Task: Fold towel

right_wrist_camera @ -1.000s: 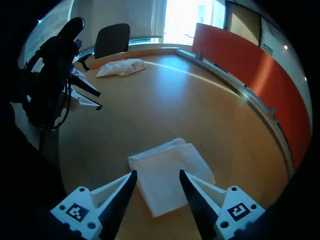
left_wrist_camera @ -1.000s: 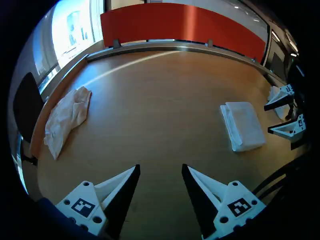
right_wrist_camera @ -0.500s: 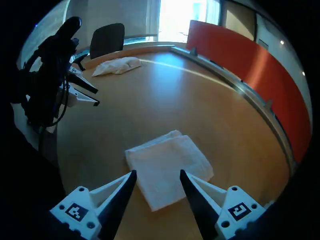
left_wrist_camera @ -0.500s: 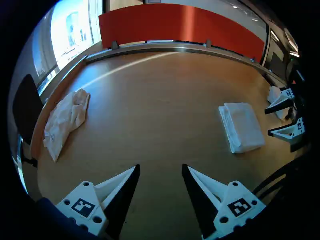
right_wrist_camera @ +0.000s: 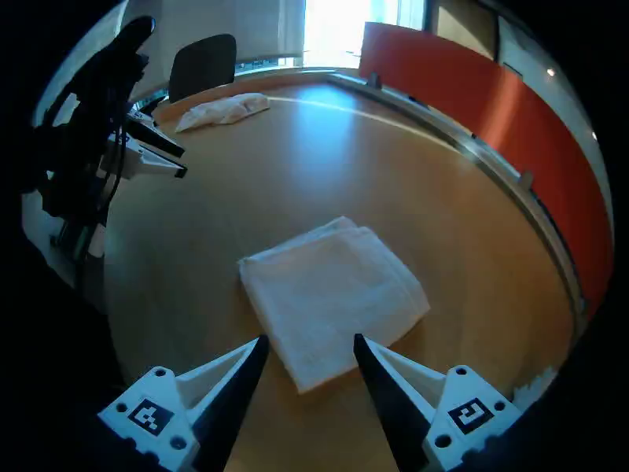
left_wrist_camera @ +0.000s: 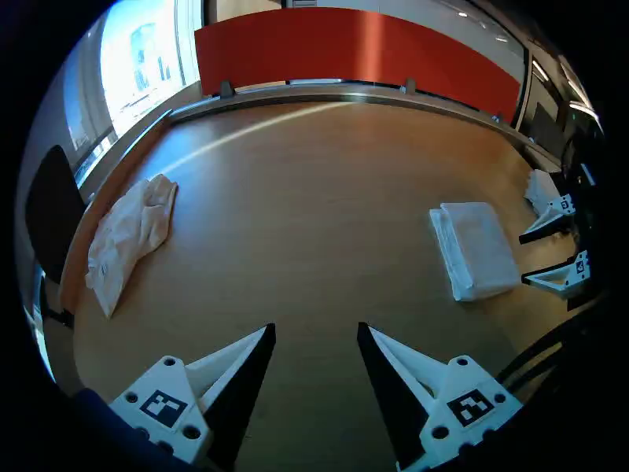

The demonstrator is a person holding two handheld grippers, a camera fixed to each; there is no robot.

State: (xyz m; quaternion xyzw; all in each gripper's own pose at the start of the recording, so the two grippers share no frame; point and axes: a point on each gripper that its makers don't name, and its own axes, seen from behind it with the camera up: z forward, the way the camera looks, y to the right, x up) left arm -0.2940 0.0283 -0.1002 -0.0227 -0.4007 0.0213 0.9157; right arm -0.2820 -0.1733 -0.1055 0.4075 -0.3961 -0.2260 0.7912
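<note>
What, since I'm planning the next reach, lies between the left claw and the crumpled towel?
The stretch is bare: in the left gripper view, plain wooden tabletop runs from the left claw to the crumpled towel.

- Folded towel (right_wrist_camera: 334, 295) on the desk (right_wrist_camera: 314, 173), just ahead of the right hand-held gripper (right_wrist_camera: 310, 338).
- Crumpled cloth (left_wrist_camera: 130, 232) by the desk's left edge, well apart from the towel, beside a chair (left_wrist_camera: 51, 208).
- Left hand-held gripper (left_wrist_camera: 314, 326) over bare desk between them.
- Partition (left_wrist_camera: 354, 43) along the back edge.
</note>
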